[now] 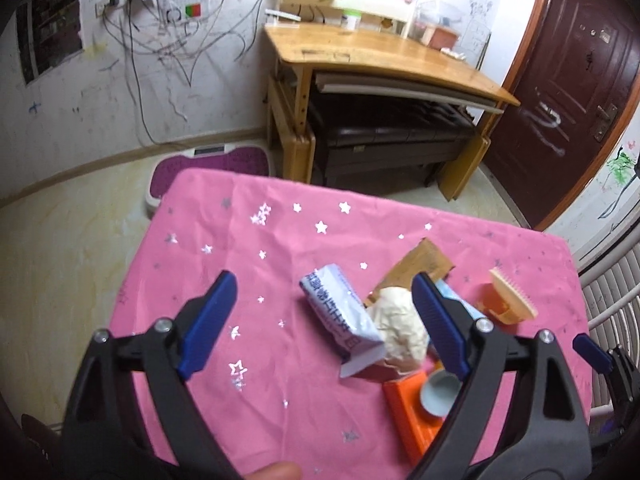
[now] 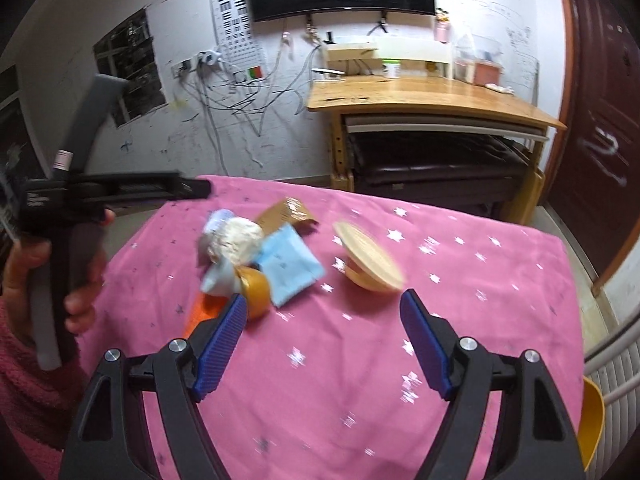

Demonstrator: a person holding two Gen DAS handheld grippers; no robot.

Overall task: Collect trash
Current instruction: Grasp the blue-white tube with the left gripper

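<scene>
A pink cloth with silver stars (image 1: pixel 280 240) covers the table, and the trash sits in a tight heap at centre right of the left wrist view. There a white-and-purple printed packet (image 1: pixel 342 312) leans against a crumpled cream paper ball (image 1: pixel 400 328), with a brown paper wrapper (image 1: pixel 420 268) behind them. Low in that frame an orange plastic block (image 1: pixel 412 412) carries a small grey cup (image 1: pixel 438 394), both partly hidden by the left gripper's (image 1: pixel 324 328) right finger.

The left gripper's blue-padded jaws stand spread wide, nothing between the pads; the packet and ball lie beneath the gap. A peach comb-toothed brush (image 1: pixel 508 296) stands right of the heap.

In the right wrist view the right gripper (image 2: pixel 322 348) is likewise released and grasping nothing, over bare cloth at lower centre. Ahead of its left finger lie a light-blue square sachet (image 2: pixel 288 268) and a round amber lid (image 2: pixel 254 290). The brush appears blurred there, so its shape is hard to make out. A hand in a pink fleecy sleeve (image 2: pixel 24 380) grips the other tool's handle at left. A yellow object (image 2: pixel 592 416) is cut off at the lower right edge.

A wooden desk (image 1: pixel 380 48) and a dark brown door (image 1: pixel 568 80) stand behind.
</scene>
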